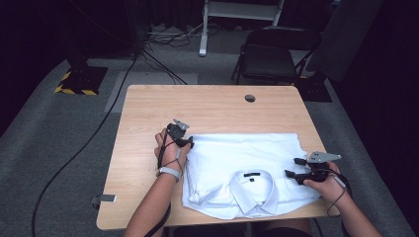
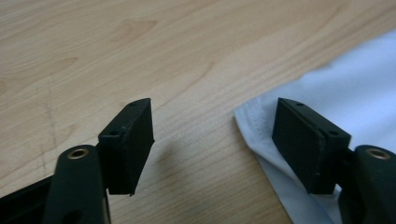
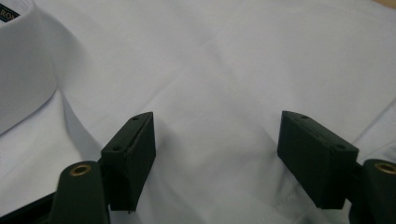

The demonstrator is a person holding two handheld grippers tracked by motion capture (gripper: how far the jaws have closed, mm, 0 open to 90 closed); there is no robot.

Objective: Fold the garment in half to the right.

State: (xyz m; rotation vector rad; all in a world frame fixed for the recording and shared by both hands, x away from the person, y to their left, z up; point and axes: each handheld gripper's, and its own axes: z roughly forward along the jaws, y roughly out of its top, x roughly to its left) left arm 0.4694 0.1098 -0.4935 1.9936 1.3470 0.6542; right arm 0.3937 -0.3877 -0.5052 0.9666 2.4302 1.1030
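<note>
**Folded shirt on the table, both tongs open**

A white shirt [image 1: 247,170] is seen lying folded on the wooden table [image 1: 207,106], toward the near edge, with its collar [image 1: 253,190] turned to the person's side. The fabric is spread flat in a rough rectangle, and the near right part of it reaches the table's front edge.

The left tongs [image 1: 190,143] are held at the far left corner of the shirt. In the left gripper view the left tongs [image 2: 212,140] are shown with the jaws standing wide apart: one jaw is over bare wood, the other over the hemmed corner of the shirt [image 2: 345,93] (whether that jaw touches the cloth cannot be told). Nothing is pinched between them.

The right tongs [image 1: 292,167] are held over the right side of the shirt, near its right edge, with the jaws pointing left across the cloth. In the right gripper view the right tongs [image 3: 215,158] are likewise seen spread wide, with smooth white fabric [image 3: 210,70] lying below and between the jaws and not clamped by them; the collar [image 3: 23,70] is visible at the upper left of that view.

A round hole [image 1: 250,98] is set in the far part of the table top. Beyond the table, a dark folding chair [image 1: 269,59] is placed on the grey floor.
</note>
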